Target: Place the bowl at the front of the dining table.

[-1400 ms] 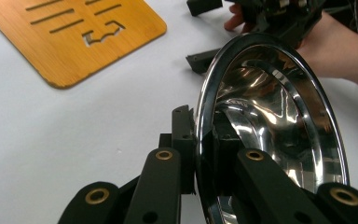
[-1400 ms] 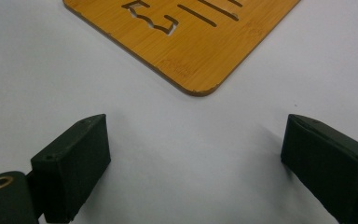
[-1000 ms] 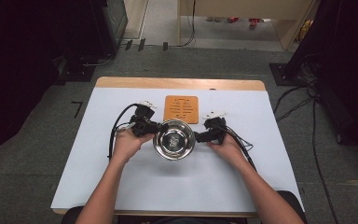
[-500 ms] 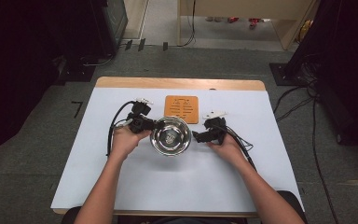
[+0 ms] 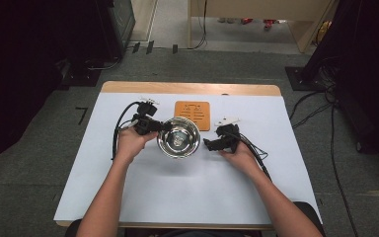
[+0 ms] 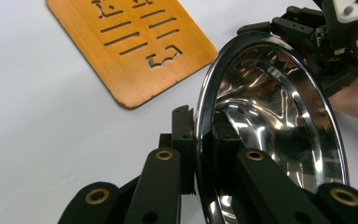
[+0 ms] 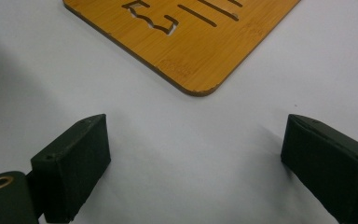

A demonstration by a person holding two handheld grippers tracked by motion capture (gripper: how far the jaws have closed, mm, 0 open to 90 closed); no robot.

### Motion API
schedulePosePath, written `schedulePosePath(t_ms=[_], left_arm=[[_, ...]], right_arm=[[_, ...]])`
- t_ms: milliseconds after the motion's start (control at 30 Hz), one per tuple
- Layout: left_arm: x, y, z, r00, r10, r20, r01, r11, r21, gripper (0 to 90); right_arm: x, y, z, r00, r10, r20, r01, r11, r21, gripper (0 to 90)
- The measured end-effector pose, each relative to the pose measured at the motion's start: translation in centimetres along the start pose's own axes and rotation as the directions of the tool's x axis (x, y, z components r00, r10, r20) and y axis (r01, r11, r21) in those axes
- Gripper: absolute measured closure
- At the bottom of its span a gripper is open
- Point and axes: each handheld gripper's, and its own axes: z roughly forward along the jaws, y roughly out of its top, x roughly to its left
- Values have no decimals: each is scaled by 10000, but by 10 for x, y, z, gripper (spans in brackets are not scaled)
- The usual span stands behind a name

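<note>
Left tongs (image 6: 198, 158) are clamped on the near rim of the stainless steel bowl (image 6: 270, 121), one jaw inside, one outside. The bowl sits mid-tabletop (image 5: 187, 197), mouth facing up, tilted a bit; it's round, so no long axis. Right tongs (image 5: 211, 143) are spread wide with nothing between them, just right of the bowl, not touching. The bamboo trivet (image 5: 192, 114) lies flat right behind the bowl.

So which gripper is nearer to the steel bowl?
Left. The left gripper has its jaws shut on the steel bowl rim; the right gripper sits open beside it, apart.
</note>
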Motion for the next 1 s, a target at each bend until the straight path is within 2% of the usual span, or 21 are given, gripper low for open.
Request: schedulePosePath(t_ms=[100, 333, 433, 600, 833, 1000], left_arm=[[4, -1, 1, 10000, -9, -48, 9, 9999, 116, 846], [9, 6, 2, 9999, 41, -162, -41, 10000, 21, 846], [14, 12, 3, 9988, 203, -451, -196, 9997, 172, 846], [18, 16, 4, 9994, 93, -346, -89, 9999, 111, 846], [22, 22, 5, 9987, 7, -508, -4, 10000, 50, 846], [24, 28, 6, 9992, -162, -370, 158, 9998, -110, 846]], right_arm=[[0, 0, 0, 10000, 11, 1, -11, 10000, -2, 73], [0, 0, 0, 10000, -2, 2, 2, 10000, -11, 73], [0, 0, 0, 10000, -19, 13, 19, 10000, -9, 73], [0, 0, 0, 10000, -1, 4, 1, 10000, 6, 73], [0, 0, 0, 10000, -1, 2, 1, 10000, 9, 74], [0, 0, 0, 10000, 6, 2, -6, 10000, 8, 74]])
